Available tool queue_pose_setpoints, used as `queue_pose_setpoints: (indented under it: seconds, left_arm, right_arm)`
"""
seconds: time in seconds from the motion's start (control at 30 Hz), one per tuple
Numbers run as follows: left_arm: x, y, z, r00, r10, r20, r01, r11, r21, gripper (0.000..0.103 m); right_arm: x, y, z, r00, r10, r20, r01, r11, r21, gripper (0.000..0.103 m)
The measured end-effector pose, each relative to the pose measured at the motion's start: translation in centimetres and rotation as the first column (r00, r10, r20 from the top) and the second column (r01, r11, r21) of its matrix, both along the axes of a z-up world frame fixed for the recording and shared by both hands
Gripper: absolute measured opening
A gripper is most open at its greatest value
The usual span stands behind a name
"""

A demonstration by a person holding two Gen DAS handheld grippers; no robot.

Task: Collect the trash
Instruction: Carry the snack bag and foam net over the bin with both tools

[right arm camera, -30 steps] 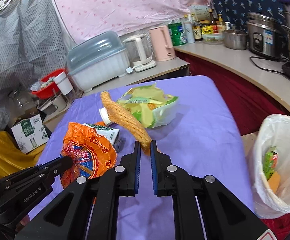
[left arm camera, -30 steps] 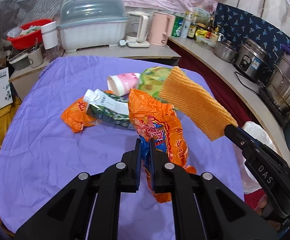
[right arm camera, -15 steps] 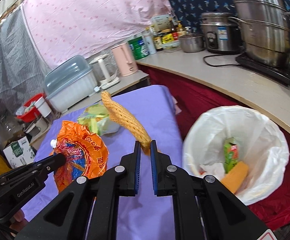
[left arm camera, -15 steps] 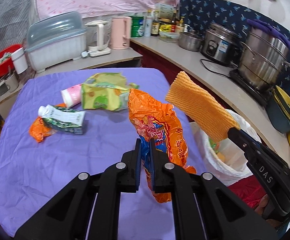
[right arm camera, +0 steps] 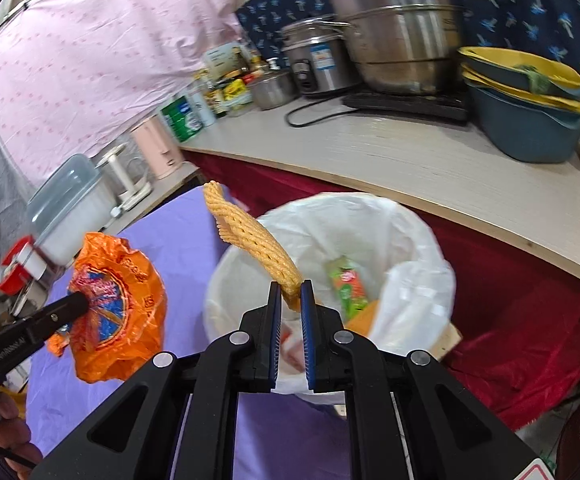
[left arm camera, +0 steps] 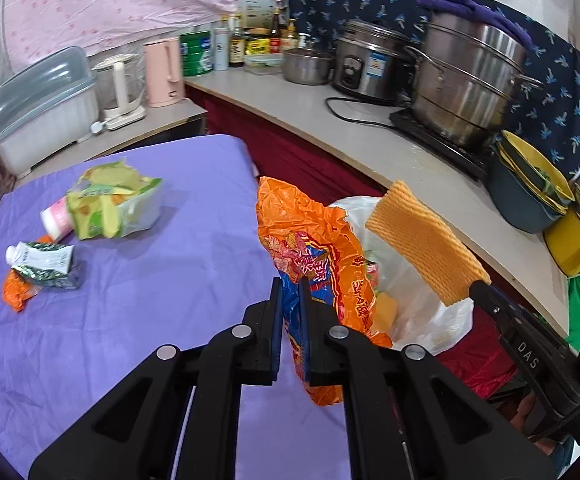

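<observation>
Left gripper [left arm camera: 290, 300], angled downward, clamps a crinkled orange foil snack wrapper [left arm camera: 314, 256] held up at the purple-clothed table's [left arm camera: 137, 320] edge. Right gripper [right arm camera: 290, 304], also tilted down, pinches one end of a ribbed, spongy orange foam net sleeve [right arm camera: 249, 236], which juts stiffly upward over the white plastic-lined bin [right arm camera: 410, 240]. Green carton and orange scrap lie inside the bin.

The right gripper [right arm camera: 290, 292] pinches a bumpy orange sponge [right arm camera: 249, 236] over a white trash bag [right arm camera: 410, 248]. A green packet [right arm camera: 348, 284] lies inside the bag. At the left, the left gripper [right arm camera: 77, 304] holds an orange wrapper [right arm camera: 125, 304] above the purple cloth [right arm camera: 169, 240].
</observation>
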State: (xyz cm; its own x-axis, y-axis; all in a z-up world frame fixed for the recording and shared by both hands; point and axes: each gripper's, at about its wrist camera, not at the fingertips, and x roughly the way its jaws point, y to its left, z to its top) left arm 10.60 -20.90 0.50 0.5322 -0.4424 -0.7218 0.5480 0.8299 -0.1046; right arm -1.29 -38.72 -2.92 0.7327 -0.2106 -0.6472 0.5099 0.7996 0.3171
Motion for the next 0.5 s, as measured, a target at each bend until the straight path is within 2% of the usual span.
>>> queue_pose_setpoints:
  seconds: [0.17, 0.5]
  left_arm:
    - [0.0, -3.0, -0.8, 0.999, -0.036, -0.019, 0.036, 0.999, -0.001, 0.007]
    - [0.6, -6.4, -3.5, 0.995, -0.07, -0.077, 0.071, 0.997, 0.013, 0.007]
  right_arm:
    - [-1.8, -1.8, -1.3, 0.998, -0.058, -0.028, 0.058, 0.998, 0.001, 0.01]
    - [-1.6, -2.6, -2.7, 0.993, -0.092, -0.068, 0.093, 0.996, -0.001, 0.01]
